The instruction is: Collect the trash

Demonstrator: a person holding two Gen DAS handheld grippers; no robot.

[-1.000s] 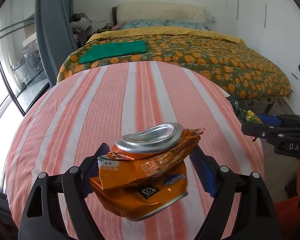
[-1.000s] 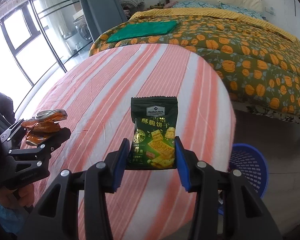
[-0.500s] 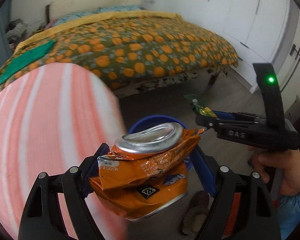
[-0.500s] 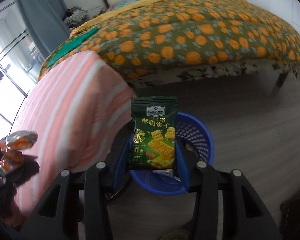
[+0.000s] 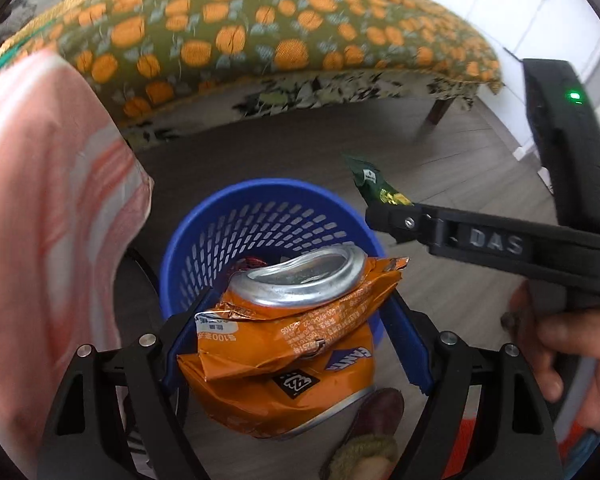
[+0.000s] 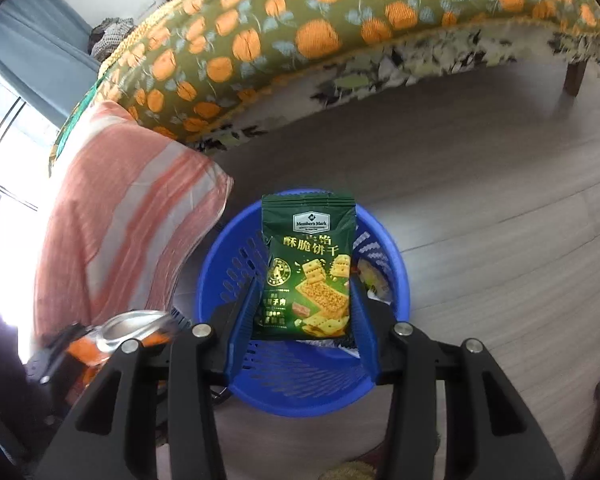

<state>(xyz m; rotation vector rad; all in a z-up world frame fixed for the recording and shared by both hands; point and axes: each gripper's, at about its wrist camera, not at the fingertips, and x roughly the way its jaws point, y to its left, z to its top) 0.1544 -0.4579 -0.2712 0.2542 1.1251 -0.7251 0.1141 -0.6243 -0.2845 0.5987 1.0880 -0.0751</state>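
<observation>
Because the blue basket (image 6: 300, 396) sits low in the frame's centre beneath both loads, my left tongs (image 5: 296, 344) clamp the crushed orange can (image 5: 284, 372) and my right tongs (image 6: 302, 312) pinch the green cracker packet (image 6: 306, 268) above it, ready for dropping.

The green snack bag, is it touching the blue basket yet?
Cannot tell. In the right wrist view the green snack bag overlaps the blue basket, pinched in the right gripper; no view plainly shows a gap.

one crushed can (image 5: 284, 344), one green snack packet (image 6: 308, 268), one blue basket (image 6: 236, 256)
</observation>
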